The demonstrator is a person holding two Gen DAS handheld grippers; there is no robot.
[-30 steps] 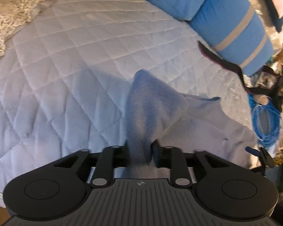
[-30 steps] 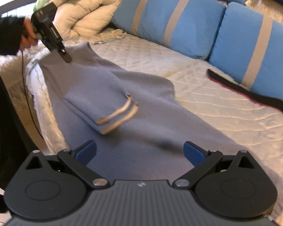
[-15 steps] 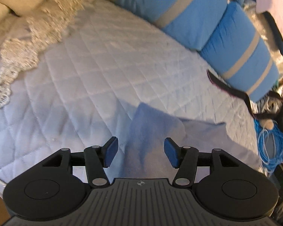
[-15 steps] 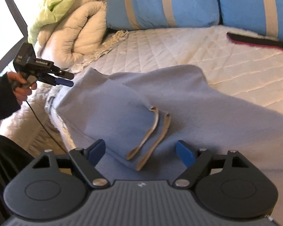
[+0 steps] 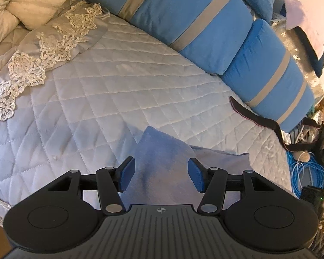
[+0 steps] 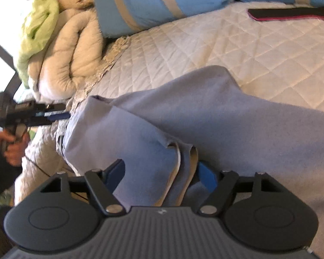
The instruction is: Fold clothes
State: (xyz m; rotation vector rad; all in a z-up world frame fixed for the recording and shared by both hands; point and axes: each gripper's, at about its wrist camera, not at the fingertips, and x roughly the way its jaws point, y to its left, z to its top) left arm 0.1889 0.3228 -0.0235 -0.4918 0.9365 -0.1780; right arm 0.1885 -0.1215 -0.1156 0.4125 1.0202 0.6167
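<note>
A blue-grey garment (image 6: 216,116) lies spread on the white quilted bed (image 6: 237,41). One sleeve is folded across it, and its beige-striped cuff (image 6: 183,164) points toward me. My right gripper (image 6: 162,173) is low over that cuff. Its jaws are closing with the cuff between them, the right pad beside the stripes, and no firm pinch shows. In the left wrist view my left gripper (image 5: 161,176) stands open above a flat corner of the garment (image 5: 164,149), holding nothing. The right wrist view shows the left gripper (image 6: 60,114) just left of that corner, held by a hand (image 6: 10,146).
Blue pillows with grey stripes (image 5: 194,28) line the back of the bed. A cream duvet (image 6: 71,49) under a green cloth (image 6: 38,23) sits at the left, and a lace-trimmed cover (image 5: 43,51) lies nearby. A black strap (image 5: 254,116) lies on the quilt; blue cable (image 5: 302,172) hangs off the right edge.
My left gripper let go of the garment corner, opened and drew back upward; the corner now lies flat. My right gripper rolled, moved onto the striped cuff and narrowed its jaws.
</note>
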